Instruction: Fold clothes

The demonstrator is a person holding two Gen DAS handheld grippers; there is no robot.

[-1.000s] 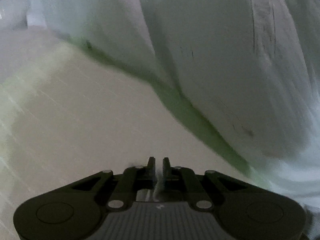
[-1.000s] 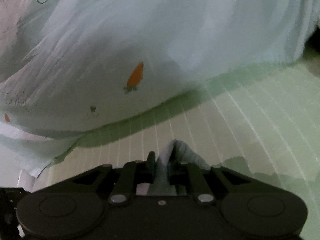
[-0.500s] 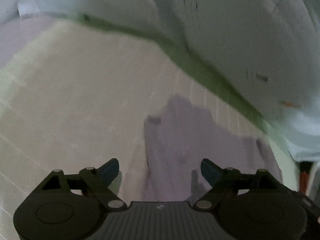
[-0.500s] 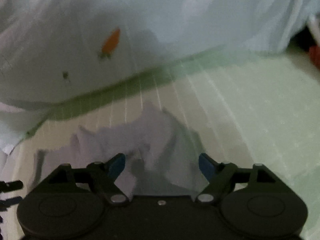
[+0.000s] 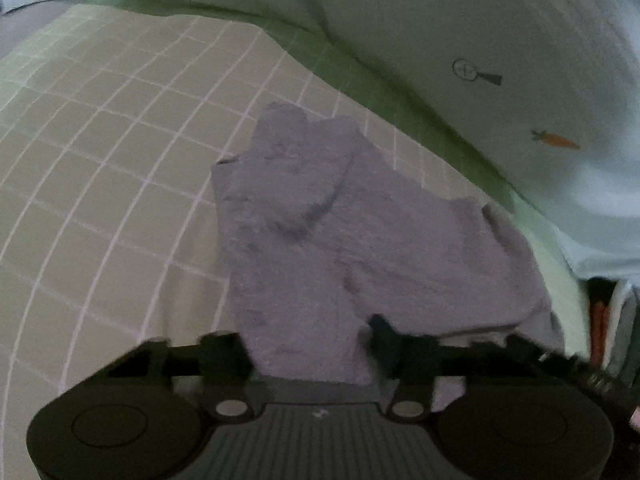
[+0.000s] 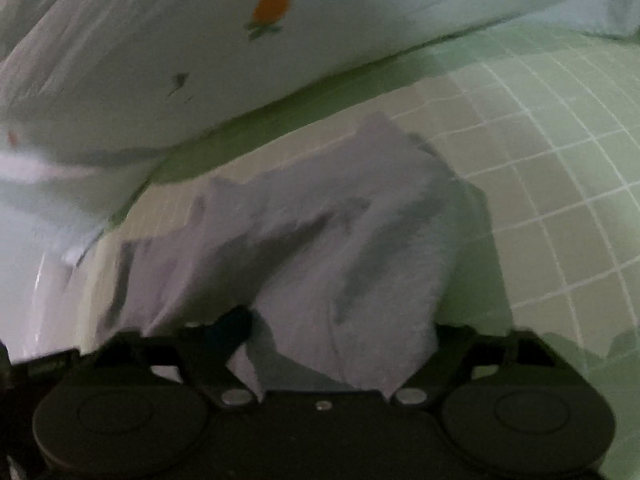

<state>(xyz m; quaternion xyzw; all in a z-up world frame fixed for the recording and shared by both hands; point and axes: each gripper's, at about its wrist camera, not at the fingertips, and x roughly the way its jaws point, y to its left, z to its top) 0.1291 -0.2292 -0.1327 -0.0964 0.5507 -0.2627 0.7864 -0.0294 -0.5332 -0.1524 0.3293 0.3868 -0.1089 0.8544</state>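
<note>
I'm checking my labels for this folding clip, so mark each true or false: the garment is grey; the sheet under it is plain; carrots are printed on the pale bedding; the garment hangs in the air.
1. The grey garment is grey: true.
2. The sheet is plain: false, it is green with a white grid.
3. The pale bedding has a carrot print: true.
4. The garment hangs in the air: false, it lies crumpled on the sheet.
</note>
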